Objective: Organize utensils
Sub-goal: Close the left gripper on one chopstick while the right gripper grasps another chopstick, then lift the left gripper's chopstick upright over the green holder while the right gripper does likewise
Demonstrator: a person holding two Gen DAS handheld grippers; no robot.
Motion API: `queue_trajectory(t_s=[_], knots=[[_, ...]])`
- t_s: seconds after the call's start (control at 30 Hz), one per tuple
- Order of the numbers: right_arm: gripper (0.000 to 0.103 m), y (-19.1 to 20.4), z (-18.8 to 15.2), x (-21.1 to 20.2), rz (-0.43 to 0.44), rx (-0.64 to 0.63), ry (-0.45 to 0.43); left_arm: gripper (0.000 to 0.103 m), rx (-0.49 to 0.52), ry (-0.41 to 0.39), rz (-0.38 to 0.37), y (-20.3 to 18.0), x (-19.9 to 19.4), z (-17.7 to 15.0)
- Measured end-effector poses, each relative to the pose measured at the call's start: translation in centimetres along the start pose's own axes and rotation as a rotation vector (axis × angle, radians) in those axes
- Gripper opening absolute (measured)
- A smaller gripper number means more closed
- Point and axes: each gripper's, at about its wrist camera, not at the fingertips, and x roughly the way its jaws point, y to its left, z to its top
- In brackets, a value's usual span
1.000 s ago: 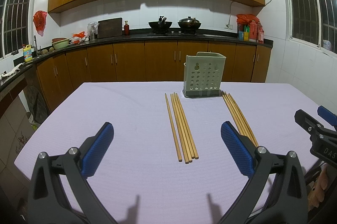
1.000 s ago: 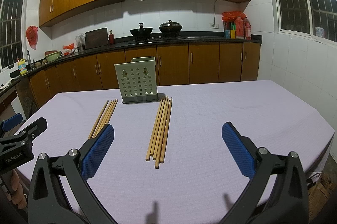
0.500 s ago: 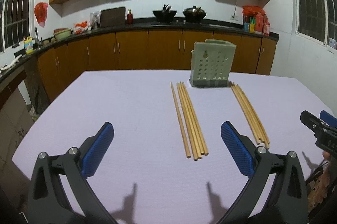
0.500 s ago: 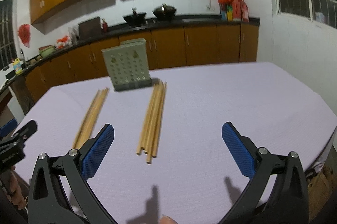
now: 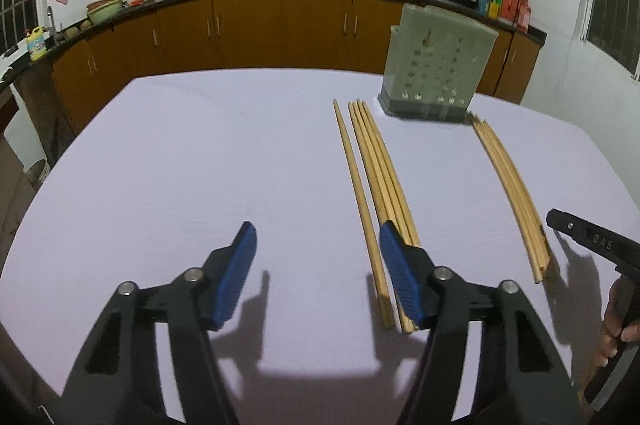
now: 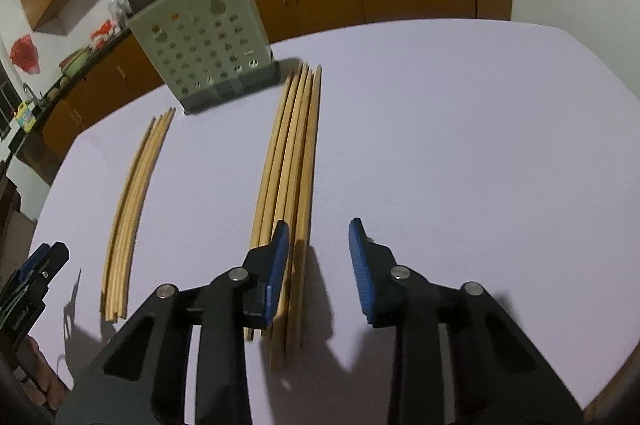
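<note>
Wooden chopsticks lie in two bundles, the left bundle and the right bundle, on the lilac worktop, none yet in the perforated holder (nothing sorted so far). Left gripper and right gripper have fingers closing, with nothing between them.

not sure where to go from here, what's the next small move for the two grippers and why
Probably shift each gripper sideways over its own bundle. Both are closing on nothing: the left gripper has its chopsticks beside its right finger, and the right gripper has its chopsticks mostly behind its left finger. Neither straddles its bundle, and the holder waits beyond.
</note>
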Motion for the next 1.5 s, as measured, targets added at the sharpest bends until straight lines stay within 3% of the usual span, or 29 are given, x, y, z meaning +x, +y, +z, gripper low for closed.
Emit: queue_trajectory(t_s=[0.1, 0.27, 0.43, 0.7, 0.77, 1.1, 1.4, 1.5], knots=[[0.022, 0.0, -0.2, 1.0, 0.008, -0.008, 0.034, 0.052, 0.0, 0.037, -0.02, -0.2, 1.5, 0.3], [0.008, -0.1, -0.2, 0.9, -0.036, -0.063, 0.018, 0.039, -0.005, 0.086, -0.071, -0.5, 3.1, 0.8], [0.008, -1.2, 0.1, 0.9, -0.056, -0.027, 0.002, 0.027, 0.011, 0.114, -0.1, -1.4, 4.0, 1.2], [0.008, -1.0, 0.2, 1.0, -0.063, -0.047, -0.008, 0.016, 0.05, 0.149, -0.109, -2.5, 5.0, 1.0], [0.008, -0.8, 0.2, 1.0, -0.066, -0.054, -0.007, 0.009, 0.067, 0.153, -0.089, -2.8, 5.2, 0.8], [0.008, -1.2, 0.8, 1.3, -0.074, -0.073, -0.014, 0.008, 0.046, 0.14, -0.008, 0.2, 6.6, 2.4], [0.008, -2.6, 0.6, 0.8, -0.065, -0.039, -0.009, 0.011, 0.059, 0.127, 0.0, 0.1, 6.0, 1.6], [0.008, -2.6, 0.2, 0.6, -0.067, -0.055, -0.015, 0.008, 0.057, 0.127, -0.002, 0.1, 5.9, 1.6]])
